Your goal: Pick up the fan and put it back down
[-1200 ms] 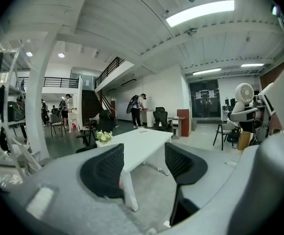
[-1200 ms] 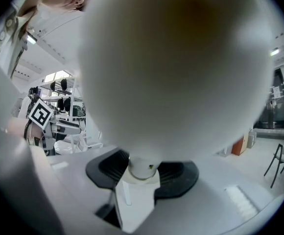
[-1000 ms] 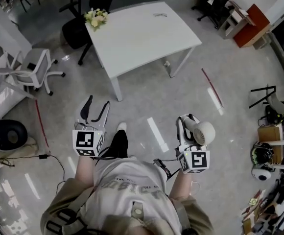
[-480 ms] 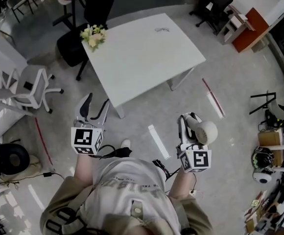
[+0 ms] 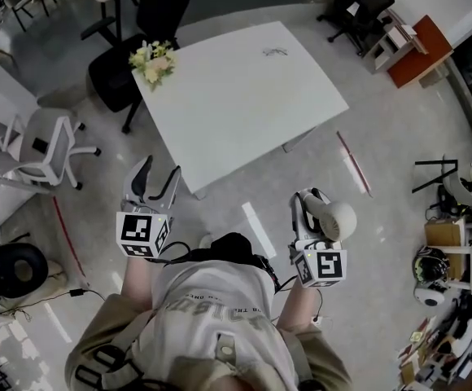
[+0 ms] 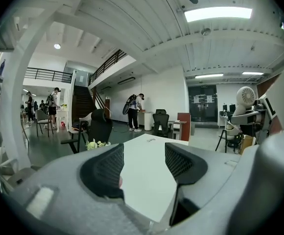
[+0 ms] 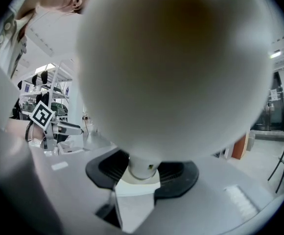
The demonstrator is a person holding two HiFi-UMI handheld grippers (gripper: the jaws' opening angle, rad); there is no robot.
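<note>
The right tool (image 7: 143,172) pinches the white fan (image 5: 338,220) by its neck, holding it aloft just short of the counter (image 5: 244,88), likely for setting down there; the left tool (image 5: 159,176) hangs spread, empty.

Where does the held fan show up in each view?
Head view: the fan is at lower right, in the right gripper.
Left gripper view: not in it.
Right gripper view: the fan's round head fills the frame, its stem clamped between the jaws.
Shared landmark: the white table, seen only in the head and left gripper views.
</note>
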